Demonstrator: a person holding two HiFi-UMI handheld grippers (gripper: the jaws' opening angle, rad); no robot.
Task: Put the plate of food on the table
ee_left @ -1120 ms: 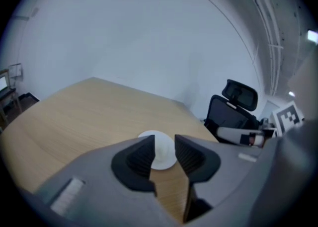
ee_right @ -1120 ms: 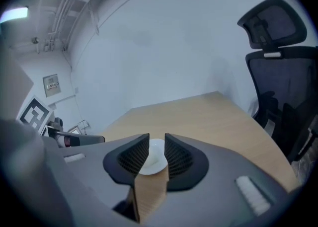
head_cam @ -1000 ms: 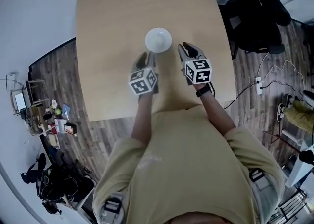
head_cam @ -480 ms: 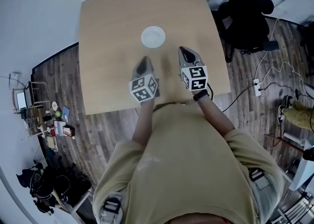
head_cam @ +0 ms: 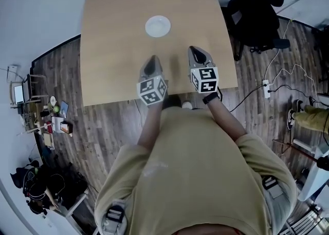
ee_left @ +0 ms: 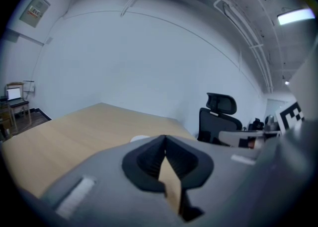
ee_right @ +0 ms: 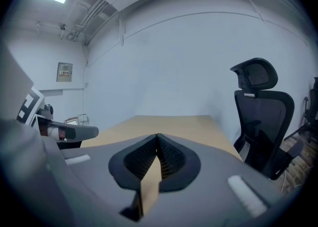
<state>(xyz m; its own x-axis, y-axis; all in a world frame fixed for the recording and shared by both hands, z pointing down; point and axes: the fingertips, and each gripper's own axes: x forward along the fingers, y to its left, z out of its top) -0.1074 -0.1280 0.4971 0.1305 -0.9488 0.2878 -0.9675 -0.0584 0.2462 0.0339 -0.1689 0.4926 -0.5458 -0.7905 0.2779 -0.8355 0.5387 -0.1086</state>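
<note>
Plate (head_cam: 158, 26) rests on table (head_cam: 113, 49), food possibly there, indistinct; left gripper (head_cam: 150, 63), right gripper (head_cam: 195, 53) both closed, empty; pull clear, no nudging.

A round white plate (head_cam: 158, 26) was seen lying flat and upright on the light wooden desk (head_cam: 115, 59), near its far middle.
</note>
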